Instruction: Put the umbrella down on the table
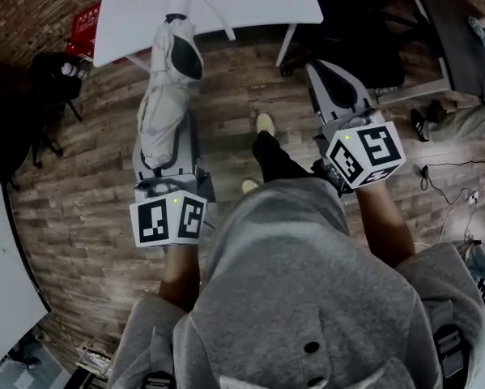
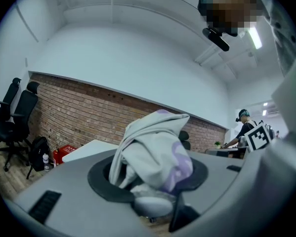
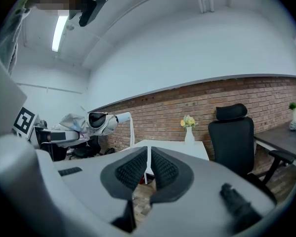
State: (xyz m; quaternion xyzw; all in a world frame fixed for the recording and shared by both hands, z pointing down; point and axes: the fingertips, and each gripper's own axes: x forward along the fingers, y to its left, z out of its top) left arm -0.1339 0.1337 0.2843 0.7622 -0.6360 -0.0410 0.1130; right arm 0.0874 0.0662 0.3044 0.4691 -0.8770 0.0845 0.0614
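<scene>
The left gripper (image 1: 166,148) has its fingers partly apart and squeezed on a folded white cloth umbrella (image 1: 163,96). In the left gripper view, the crumpled cloth of the umbrella fills the gap between the two grey fingers (image 2: 63,201).

The umbrella sticks out flat, pointing away from the person. Most of it is up in the air over the brown wooden floor (image 1: 88,193). Its far white tip is over the near edge of the white flat table (image 1: 242,2). I cannot tell if the tip touches the table.

The right gripper (image 1: 327,75) is well off to the right of the umbrella. Its two black bumpy pads (image 3: 165,169) are almost together, with only a thin slit between them, and they hold nothing.

Far away, a white vase with yellow flowers (image 3: 189,129) stands on the table. A black office chair (image 3: 234,135) is just to its right, by the red brick wall (image 3: 256,95).
</scene>
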